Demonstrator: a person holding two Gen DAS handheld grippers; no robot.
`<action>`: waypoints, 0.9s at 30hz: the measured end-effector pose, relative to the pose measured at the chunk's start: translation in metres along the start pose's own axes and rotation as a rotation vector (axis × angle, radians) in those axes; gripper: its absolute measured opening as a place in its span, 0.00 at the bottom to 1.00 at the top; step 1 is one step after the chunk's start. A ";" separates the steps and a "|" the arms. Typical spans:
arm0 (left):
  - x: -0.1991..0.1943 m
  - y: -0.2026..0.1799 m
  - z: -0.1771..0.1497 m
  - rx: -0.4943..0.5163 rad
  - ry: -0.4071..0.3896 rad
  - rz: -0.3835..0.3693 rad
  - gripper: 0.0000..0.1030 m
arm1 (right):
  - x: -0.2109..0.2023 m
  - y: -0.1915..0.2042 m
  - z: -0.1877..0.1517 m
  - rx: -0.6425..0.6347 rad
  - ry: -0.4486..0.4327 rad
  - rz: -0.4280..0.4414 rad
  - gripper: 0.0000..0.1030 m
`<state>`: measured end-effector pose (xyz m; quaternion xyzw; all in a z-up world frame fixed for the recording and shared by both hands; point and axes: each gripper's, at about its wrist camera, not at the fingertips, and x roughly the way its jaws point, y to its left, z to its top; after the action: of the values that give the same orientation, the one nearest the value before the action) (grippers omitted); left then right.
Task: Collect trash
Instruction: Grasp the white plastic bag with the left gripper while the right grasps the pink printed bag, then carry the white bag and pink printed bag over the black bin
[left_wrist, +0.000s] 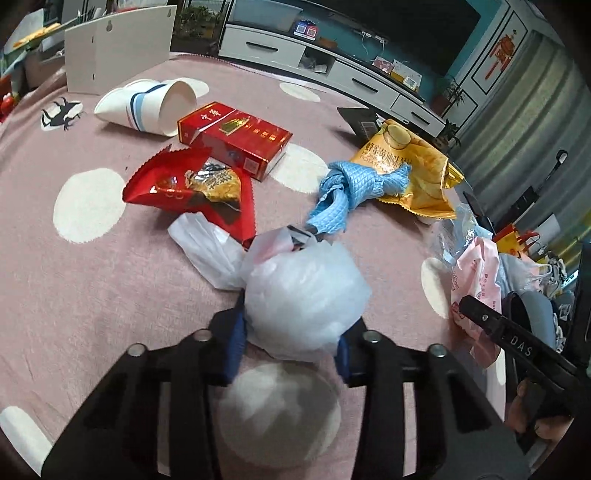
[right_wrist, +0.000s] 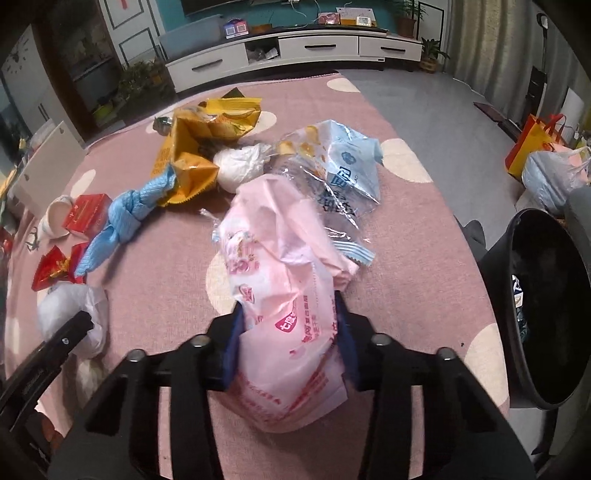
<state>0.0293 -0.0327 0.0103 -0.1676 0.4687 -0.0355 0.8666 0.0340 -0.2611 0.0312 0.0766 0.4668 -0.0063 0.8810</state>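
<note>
Left wrist: left claw (left_wrist: 291, 332) grips white bag (left_wrist: 306, 291)

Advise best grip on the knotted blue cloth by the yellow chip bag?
Grip the knotted blue cloth at its bulky central knot, coming from above, fingers straddling it crosswise. It lies flat on the pink rug; the loose ends are thin and floppy, one tucked against the yellow chip bag.

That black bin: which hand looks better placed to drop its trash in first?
Right, probably. The right gripper already pinches the pink wrapper, and the black bin stands just beside it.
</note>
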 end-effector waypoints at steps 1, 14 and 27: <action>-0.002 0.001 -0.001 -0.003 0.001 -0.004 0.34 | -0.003 0.000 0.000 -0.001 -0.007 0.006 0.38; -0.030 -0.018 -0.002 0.013 -0.029 -0.017 0.34 | -0.078 -0.011 0.006 0.043 -0.185 0.142 0.38; -0.073 -0.056 -0.005 0.079 -0.118 -0.100 0.34 | -0.095 -0.020 0.006 0.063 -0.238 0.139 0.39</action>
<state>-0.0099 -0.0704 0.0841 -0.1580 0.4060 -0.0872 0.8959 -0.0164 -0.2879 0.1105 0.1353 0.3522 0.0311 0.9256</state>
